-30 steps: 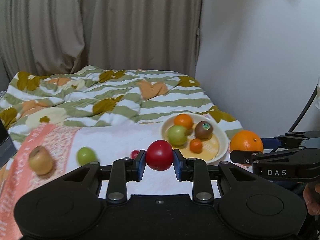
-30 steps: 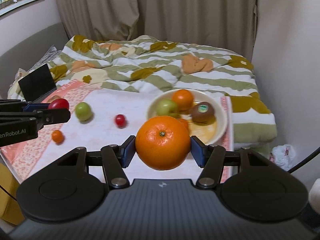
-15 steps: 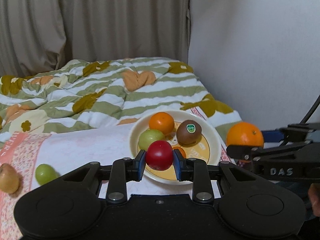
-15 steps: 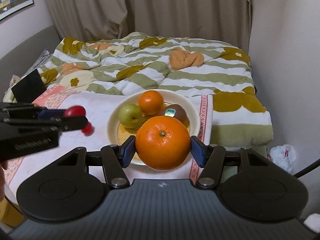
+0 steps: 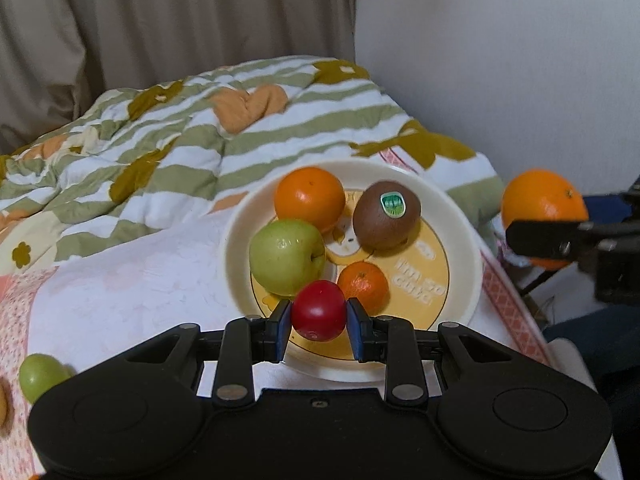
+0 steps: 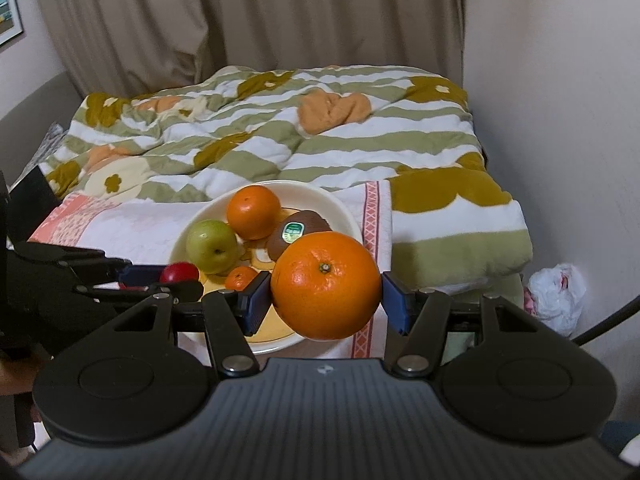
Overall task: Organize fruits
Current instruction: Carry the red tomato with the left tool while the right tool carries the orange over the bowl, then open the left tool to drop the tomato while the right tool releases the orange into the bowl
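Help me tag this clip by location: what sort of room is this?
Most likely a bedroom at home. A striped floral quilt lies rumpled over what looks like a bed, beige curtains hang behind it, and a framed picture is on the wall. The fruit plate sits on a cloth at its foot.

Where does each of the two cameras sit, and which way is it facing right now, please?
Left wrist: on the left gripper, looking forward and down over its red fruit into the bowl; the right gripper's side shows.
Right wrist: on the right gripper, facing bed and curtain past its large orange; the left gripper shows.
Shared: bowl, green apple, kiwi.
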A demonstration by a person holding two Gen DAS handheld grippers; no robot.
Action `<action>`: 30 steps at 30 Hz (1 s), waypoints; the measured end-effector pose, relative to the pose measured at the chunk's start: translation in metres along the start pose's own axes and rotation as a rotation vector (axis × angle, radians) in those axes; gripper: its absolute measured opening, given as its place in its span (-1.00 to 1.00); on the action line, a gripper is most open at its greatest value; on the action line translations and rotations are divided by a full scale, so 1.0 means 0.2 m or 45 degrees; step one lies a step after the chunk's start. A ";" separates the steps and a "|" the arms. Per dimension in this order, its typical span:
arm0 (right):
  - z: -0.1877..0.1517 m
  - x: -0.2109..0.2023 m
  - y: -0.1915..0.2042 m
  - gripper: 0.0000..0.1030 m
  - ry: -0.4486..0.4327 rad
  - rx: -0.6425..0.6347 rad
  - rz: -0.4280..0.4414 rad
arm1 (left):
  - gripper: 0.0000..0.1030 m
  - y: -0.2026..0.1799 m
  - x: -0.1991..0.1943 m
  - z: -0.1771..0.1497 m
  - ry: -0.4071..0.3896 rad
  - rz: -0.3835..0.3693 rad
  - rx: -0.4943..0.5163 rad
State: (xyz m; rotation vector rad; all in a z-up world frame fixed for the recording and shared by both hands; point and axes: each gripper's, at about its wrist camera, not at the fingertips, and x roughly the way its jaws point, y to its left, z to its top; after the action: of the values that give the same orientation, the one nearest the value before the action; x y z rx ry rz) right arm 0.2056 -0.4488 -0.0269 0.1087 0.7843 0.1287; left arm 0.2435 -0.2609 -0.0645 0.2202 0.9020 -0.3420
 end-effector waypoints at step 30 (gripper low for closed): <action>-0.02 0.29 0.16 0.44 0.056 -0.200 0.026 | 1.00 0.22 -0.29 -0.11 -0.087 0.053 -0.164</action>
State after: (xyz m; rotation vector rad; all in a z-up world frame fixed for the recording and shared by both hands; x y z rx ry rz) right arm 0.2404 -0.4075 -0.0645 -0.0348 0.8143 0.2119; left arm 0.2113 -0.2008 -0.0287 0.1081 0.8478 -0.2504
